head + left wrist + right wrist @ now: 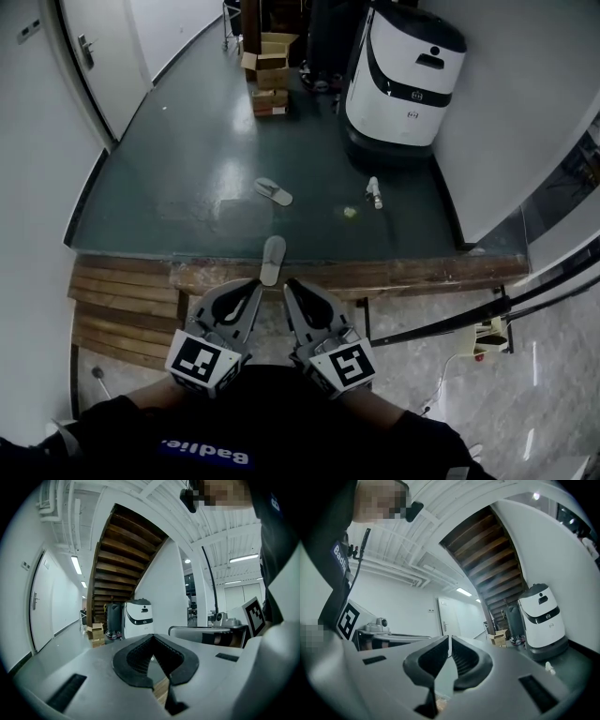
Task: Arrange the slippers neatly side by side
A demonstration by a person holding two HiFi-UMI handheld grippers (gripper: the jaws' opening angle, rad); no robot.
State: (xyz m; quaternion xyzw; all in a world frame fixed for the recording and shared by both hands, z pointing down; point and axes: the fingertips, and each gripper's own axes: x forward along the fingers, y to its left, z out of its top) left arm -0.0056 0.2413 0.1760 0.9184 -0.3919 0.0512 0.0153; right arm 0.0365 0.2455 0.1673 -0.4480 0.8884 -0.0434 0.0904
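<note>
boxes: cardboard boxes [267, 70] stacked far back beside the white machine [403, 75], contents too distant to tell | slippers: near slipper [273, 260] at the wooden step's edge, far slipper [273, 191] apart on the dark floor | fingers: left gripper [253, 286] and right gripper [291, 286] both closed, holding nothing

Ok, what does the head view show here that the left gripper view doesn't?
Only the head view: the far slipper and the near slipper, lying apart and not side by side, plus a small bottle on the dark floor. Only the left gripper view: the underside of the wooden staircase and a ceiling light strip. Both: the white machine, the cardboard boxes and the shut, empty left claw.
</note>
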